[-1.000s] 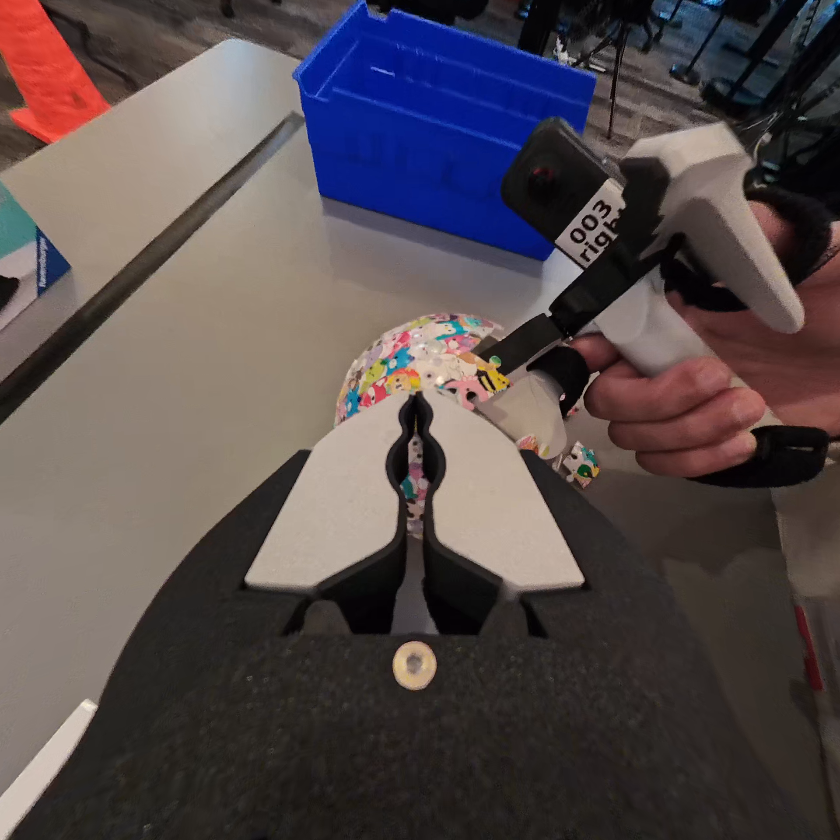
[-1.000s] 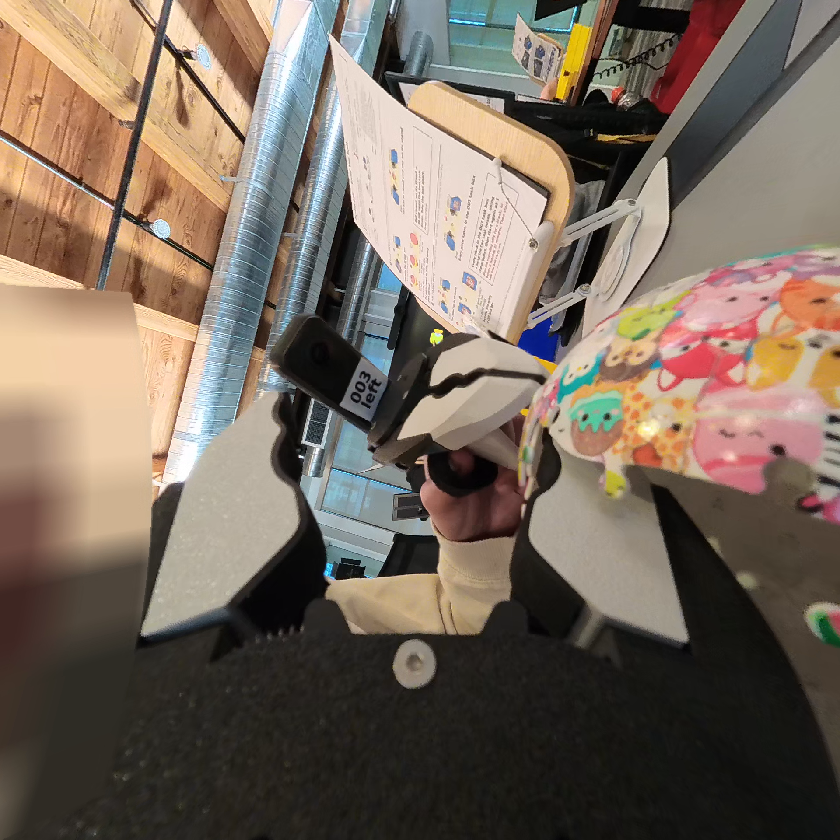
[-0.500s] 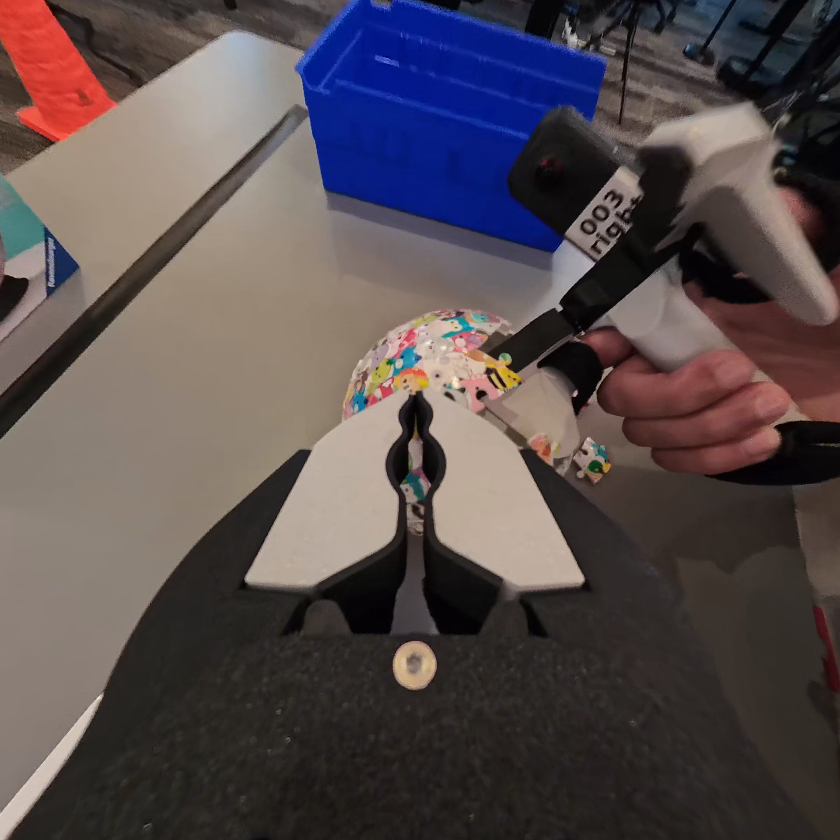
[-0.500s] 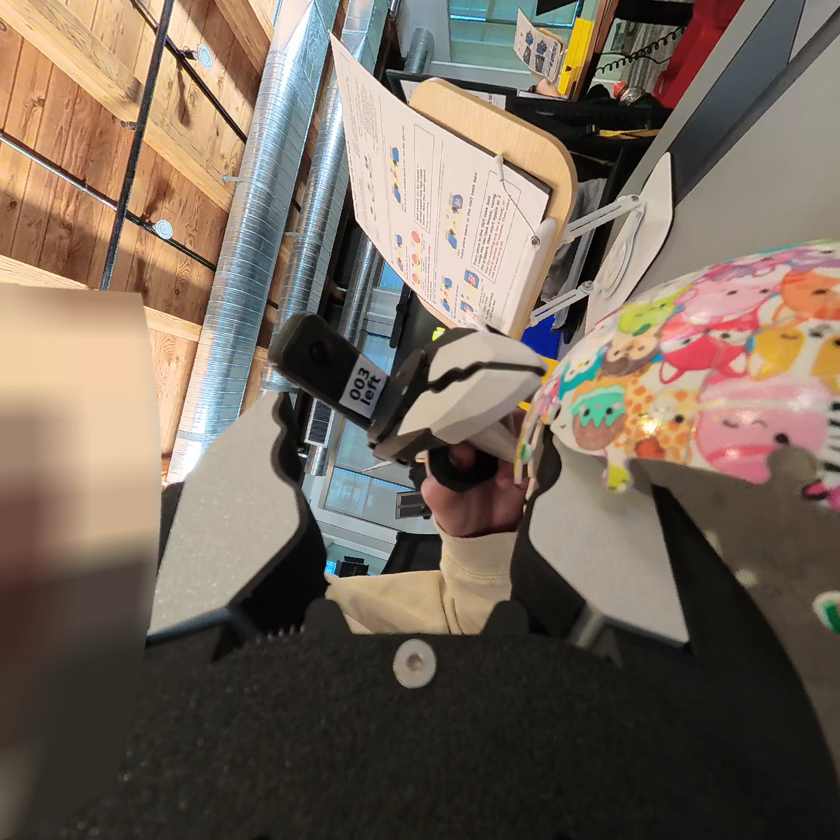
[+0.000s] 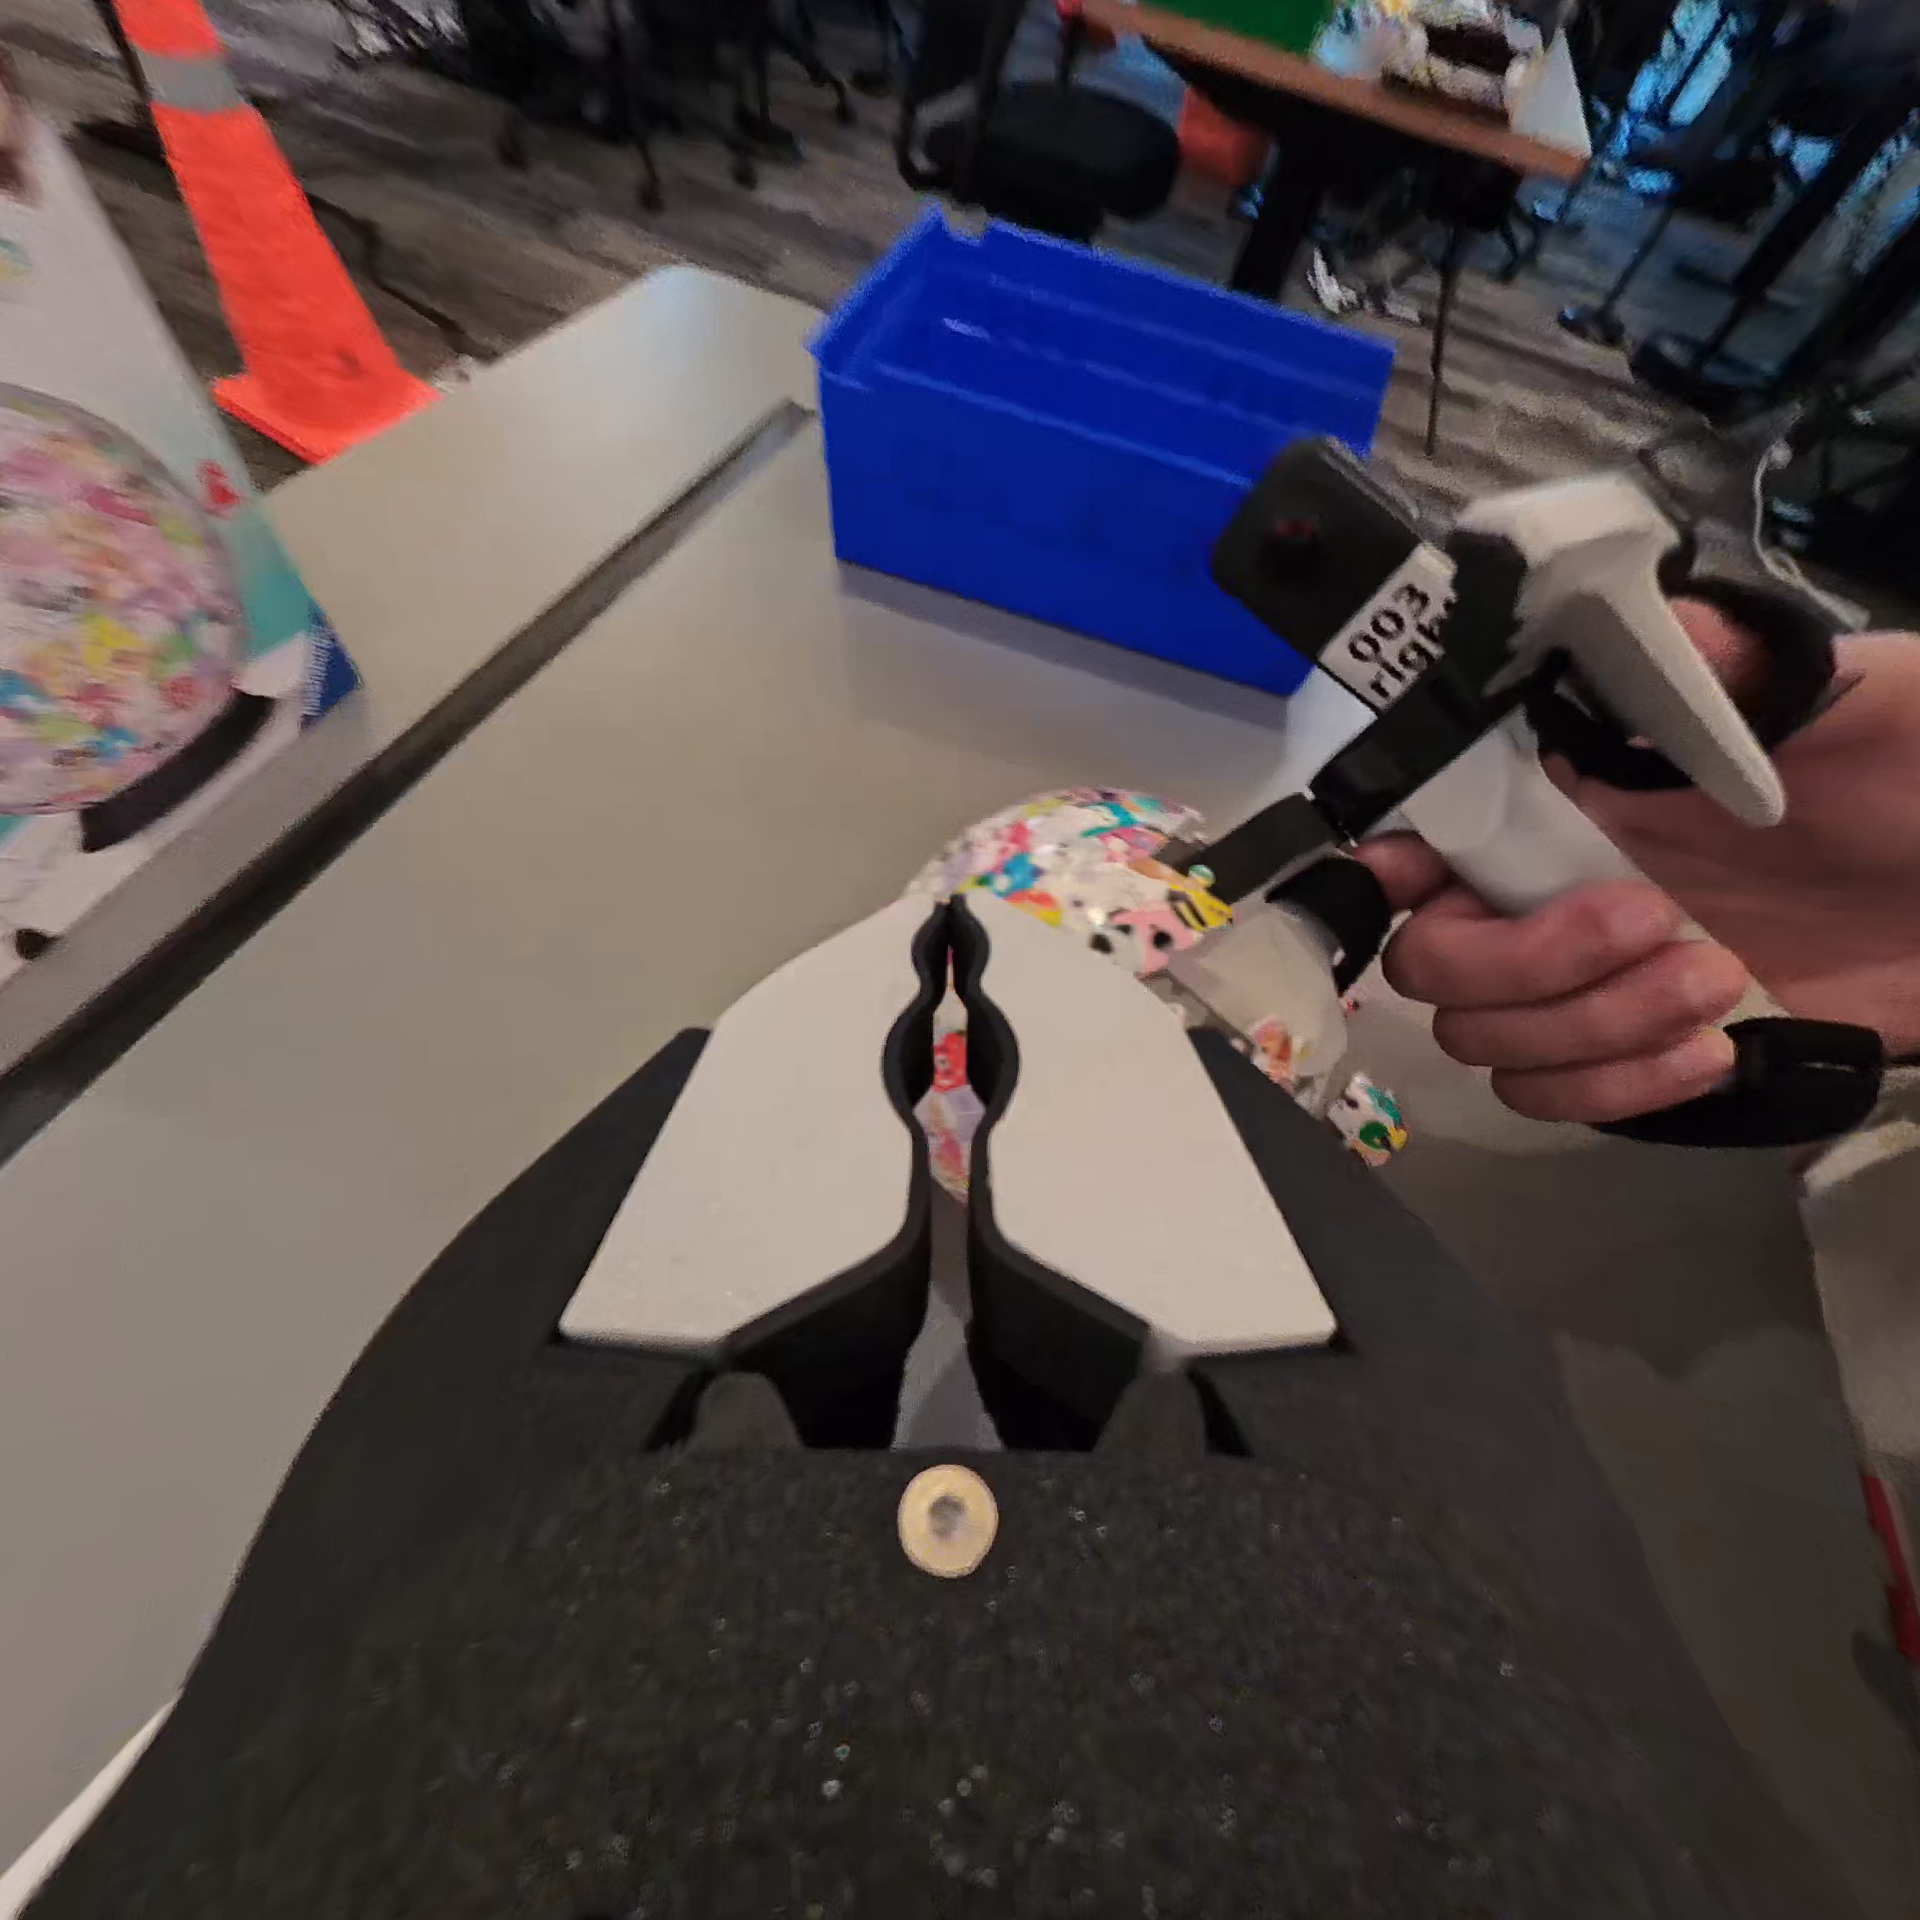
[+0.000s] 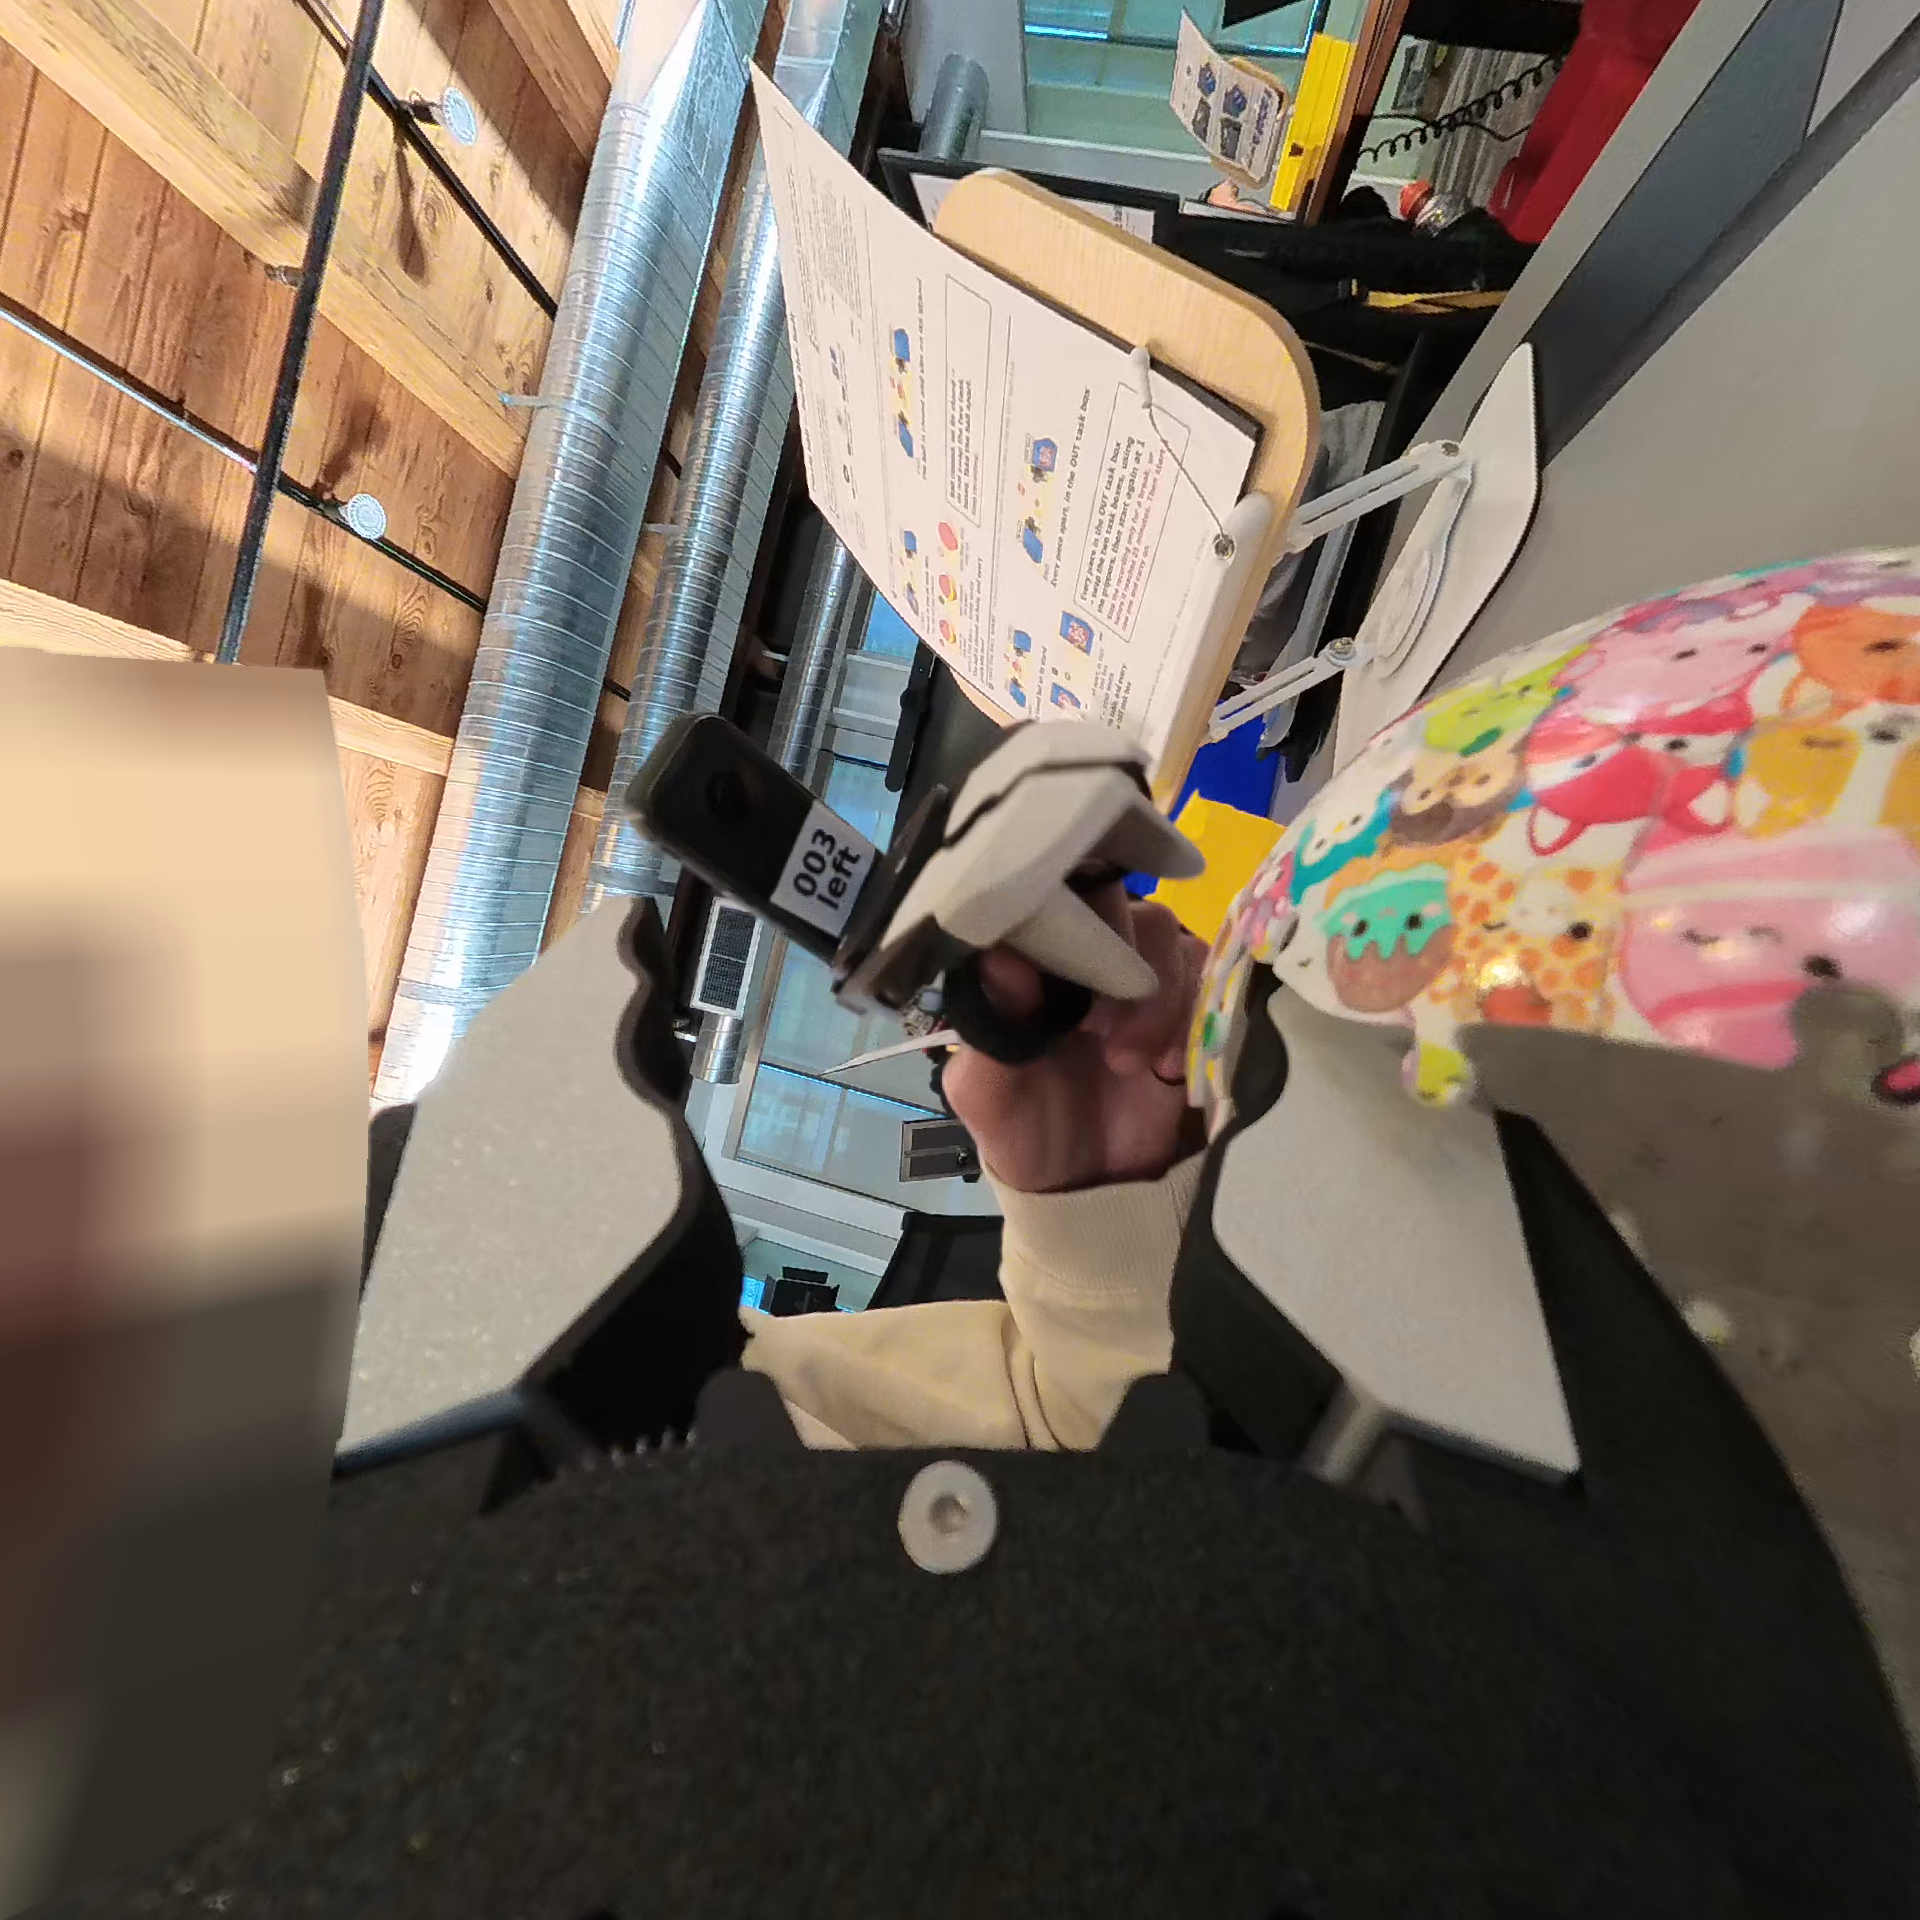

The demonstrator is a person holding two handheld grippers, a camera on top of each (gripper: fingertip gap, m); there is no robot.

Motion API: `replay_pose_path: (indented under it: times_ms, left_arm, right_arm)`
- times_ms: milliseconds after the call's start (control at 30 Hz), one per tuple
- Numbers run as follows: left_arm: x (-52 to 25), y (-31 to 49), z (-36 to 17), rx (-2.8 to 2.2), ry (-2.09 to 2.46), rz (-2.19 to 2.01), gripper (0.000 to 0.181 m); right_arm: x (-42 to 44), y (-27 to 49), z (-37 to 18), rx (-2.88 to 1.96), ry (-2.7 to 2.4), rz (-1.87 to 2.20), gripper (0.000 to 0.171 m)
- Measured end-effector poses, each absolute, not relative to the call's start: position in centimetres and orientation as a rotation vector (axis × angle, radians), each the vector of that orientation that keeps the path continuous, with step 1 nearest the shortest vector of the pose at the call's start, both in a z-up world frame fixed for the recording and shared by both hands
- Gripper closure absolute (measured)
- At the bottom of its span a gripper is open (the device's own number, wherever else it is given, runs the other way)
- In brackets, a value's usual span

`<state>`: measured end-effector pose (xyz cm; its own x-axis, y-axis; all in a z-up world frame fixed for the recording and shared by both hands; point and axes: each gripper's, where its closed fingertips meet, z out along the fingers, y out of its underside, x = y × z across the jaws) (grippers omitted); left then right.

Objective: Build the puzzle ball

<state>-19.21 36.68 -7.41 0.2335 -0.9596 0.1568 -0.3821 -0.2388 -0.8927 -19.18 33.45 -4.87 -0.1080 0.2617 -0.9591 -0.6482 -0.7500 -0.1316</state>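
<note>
A wide grey desk point(image 5: 644, 748) fills the left wrist view, bare toward the lower left, its far rim beyond the blue bin point(image 5: 1081, 457) near the top. The half-built puzzle ball point(image 5: 1070, 873), a thin, light, glossy shell, sits centre right. It looks likely to flex or pop apart; its rim seems safest to hold. The left tongs point(image 5: 951, 925) pinch that rim. The right tongs point(image 6: 935, 997) are spread. A loose piece point(image 5: 1371, 1117) lies beside it.

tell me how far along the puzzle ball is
Done: a dome-shaped part of the puzzle ball is assembled. In hand: the left hand-held gripper is shut on its edge; the right hand-held gripper is open beside it. Left: the loose piece on the table, likely more.
</note>
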Motion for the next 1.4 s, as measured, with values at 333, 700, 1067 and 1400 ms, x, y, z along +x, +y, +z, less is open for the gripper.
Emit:
replay_pose_path:
  times_ms: [333,700,1067,1400]
  left_arm:
    - [-20.6,36.7,-8.0,-1.797,1.235,-1.107,0.181]
    - [-19.2,34.3,-10.8,-1.836,1.420,-1.101,0.181]
    - [-19.2,34.1,-9.8,-1.806,1.407,-1.103,0.181]
    - [-18.4,34.3,-9.2,-1.790,1.361,-1.098,0.181]
  right_arm:
    - [-19.0,33.0,-4.8,-1.570,0.430,1.907,0.067]
    - [-19.2,33.1,-4.8,-1.565,0.437,1.930,0.067]
    - [-18.7,32.2,-4.6,-1.579,0.427,1.922,0.068]
    - [-17.0,31.4,-4.8,-1.553,0.461,1.902,0.071]
